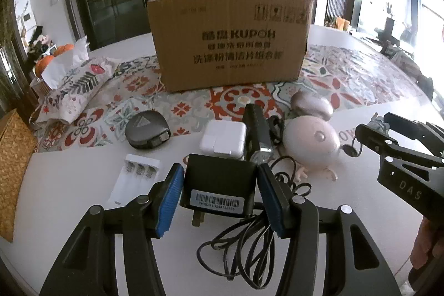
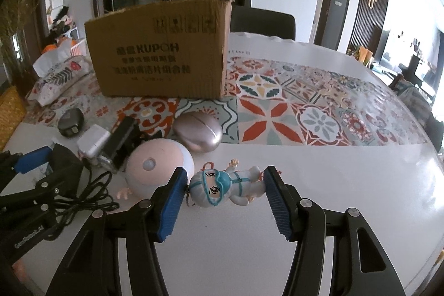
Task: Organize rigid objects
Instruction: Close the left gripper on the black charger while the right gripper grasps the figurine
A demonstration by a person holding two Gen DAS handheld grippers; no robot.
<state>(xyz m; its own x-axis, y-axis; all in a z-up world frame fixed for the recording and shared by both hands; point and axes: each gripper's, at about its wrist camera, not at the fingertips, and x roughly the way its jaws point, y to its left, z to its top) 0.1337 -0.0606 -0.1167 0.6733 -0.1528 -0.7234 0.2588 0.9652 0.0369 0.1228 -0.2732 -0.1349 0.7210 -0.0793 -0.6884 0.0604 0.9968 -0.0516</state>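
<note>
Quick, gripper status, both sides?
Left gripper: closed on the black power adapter.
Right gripper: closed on the small masked figurine.

A matt brown corrugated cardboard box stands at upper centre on a glossy patterned table mat. Below it lie a smooth white plastic charger, a matt black plastic adapter and a shiny metallic egg-shaped case.

White table w/ patterned mat, charger, figurine.
</note>
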